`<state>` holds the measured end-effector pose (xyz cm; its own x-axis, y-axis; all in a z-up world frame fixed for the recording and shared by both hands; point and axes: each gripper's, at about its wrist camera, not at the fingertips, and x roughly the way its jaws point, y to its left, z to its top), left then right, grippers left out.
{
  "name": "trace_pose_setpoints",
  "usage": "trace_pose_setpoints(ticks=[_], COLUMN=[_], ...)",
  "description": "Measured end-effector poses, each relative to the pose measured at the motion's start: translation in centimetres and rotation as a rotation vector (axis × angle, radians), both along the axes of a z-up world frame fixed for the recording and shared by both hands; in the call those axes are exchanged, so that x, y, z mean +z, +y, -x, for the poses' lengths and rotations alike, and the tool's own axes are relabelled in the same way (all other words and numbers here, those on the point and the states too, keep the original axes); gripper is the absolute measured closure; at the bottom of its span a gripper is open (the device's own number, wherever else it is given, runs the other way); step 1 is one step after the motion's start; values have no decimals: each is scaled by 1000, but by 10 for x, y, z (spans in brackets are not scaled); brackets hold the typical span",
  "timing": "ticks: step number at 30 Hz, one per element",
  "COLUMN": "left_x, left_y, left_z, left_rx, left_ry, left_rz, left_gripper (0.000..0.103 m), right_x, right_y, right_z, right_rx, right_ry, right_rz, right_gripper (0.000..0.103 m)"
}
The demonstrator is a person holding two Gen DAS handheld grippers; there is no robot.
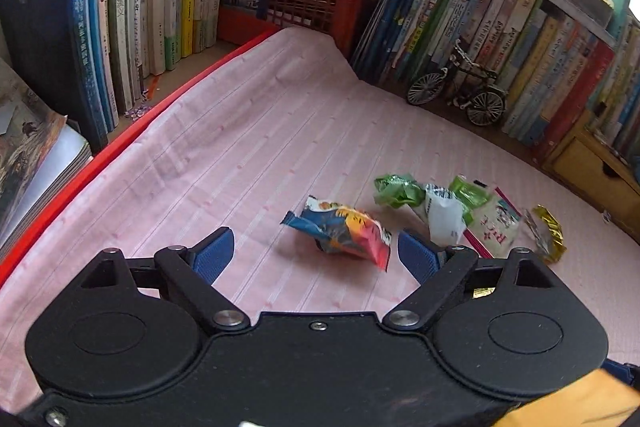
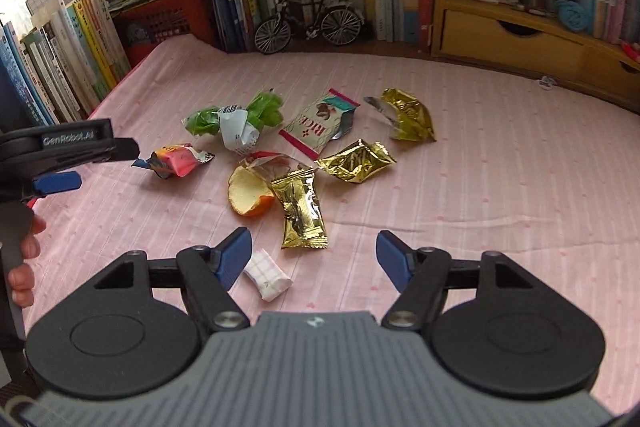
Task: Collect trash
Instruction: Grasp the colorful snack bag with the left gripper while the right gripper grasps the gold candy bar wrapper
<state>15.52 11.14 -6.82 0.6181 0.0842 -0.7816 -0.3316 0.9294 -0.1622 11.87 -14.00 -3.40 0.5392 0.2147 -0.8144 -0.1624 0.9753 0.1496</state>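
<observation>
Both hand-held grippers, left (image 1: 316, 251) and right (image 2: 314, 255), are wide open and empty, the colourful wrapper (image 1: 340, 233) just ahead of the left one.

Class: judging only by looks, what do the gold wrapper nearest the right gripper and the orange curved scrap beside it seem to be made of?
Gold wrapper: probably metallised plastic film, glossy; it shows bright creases and serrated sealed ends. Orange scrap: likely citrus peel, matt, with an orange outside and pale inside.
</observation>
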Motion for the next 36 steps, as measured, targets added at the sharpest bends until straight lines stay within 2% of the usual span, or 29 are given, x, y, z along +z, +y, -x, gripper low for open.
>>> trace_pose_setpoints(ticks=[6,12,13,14,15,16,19,27,36], left_x=[-29,-54,-57,-59,-60,-61,-58,-29,3], left_y=[-15,-28,-31,-32,-34,-36,-42,-61,-69], left_z=[-40,-58,-59,-61,-61,-61,-60,-43,-12], left_rx=[-17,-42,-45,-49,-57,-69,-97,-155,-181], left_ry=[35,84,94,100,100,98,88,29,-6], left_rz=[-100,-133,-140,-142,-140,-132,-120,-145,-117], left_gripper=[15,15,16,18,26,35,56,59,59], right_x=[-30,-54,-57,-59,-60,-59,-58,-43,-24], right_y=[9,13,14,14,14,13,9,-4,-13], right_z=[-42,-62,-62,-62,-61,-61,-60,-53,-35], right_rx=[63,90,98,103,103,102,100,85,35], right_ry=[68,131,136,138,132,125,123,100,81], right_rz=[3,17,17,17,17,16,-21,-79,-94], right_gripper=[32,42,44,51,61,64,66,67,67])
